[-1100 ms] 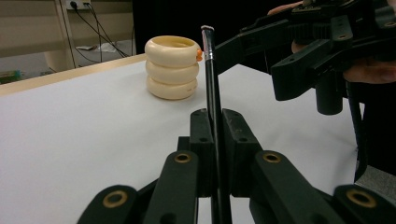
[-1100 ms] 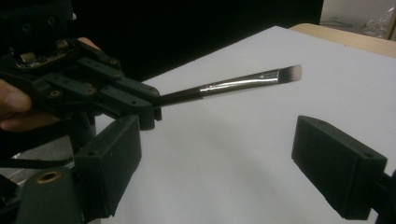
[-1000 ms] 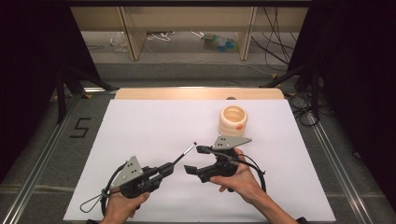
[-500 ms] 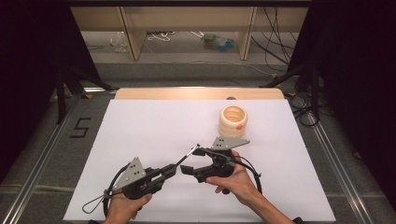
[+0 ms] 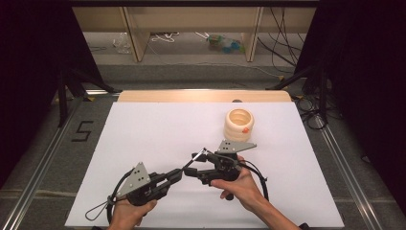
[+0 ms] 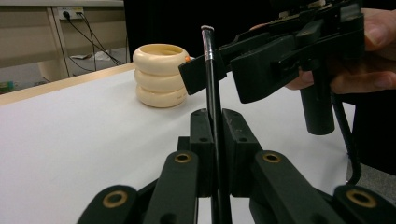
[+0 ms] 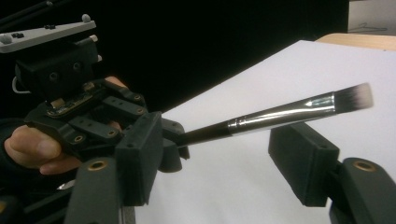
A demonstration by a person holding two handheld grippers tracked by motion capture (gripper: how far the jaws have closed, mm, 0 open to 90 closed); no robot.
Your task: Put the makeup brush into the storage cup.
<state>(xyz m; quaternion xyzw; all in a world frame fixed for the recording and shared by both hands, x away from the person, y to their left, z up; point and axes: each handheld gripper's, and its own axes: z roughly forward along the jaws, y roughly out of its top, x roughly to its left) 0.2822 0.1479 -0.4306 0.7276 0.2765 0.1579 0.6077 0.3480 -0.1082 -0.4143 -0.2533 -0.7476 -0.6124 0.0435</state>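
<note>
Brush (image 7: 280,114): slim black handle, silver ferrule, short flat pale bristles. Held off the table, tilted upward, handle end clamped, bristle end free in the air.

The left gripper (image 5: 174,175) sits low in the person's left hand (image 5: 128,213), its jaws clamped together and aimed up-right. The right gripper (image 5: 189,171), held in the right hand (image 5: 242,187), points left with jaws spread apart, close to the left one.

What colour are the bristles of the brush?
Dark at the base, whitish tips, clearest in the right gripper view.
</note>
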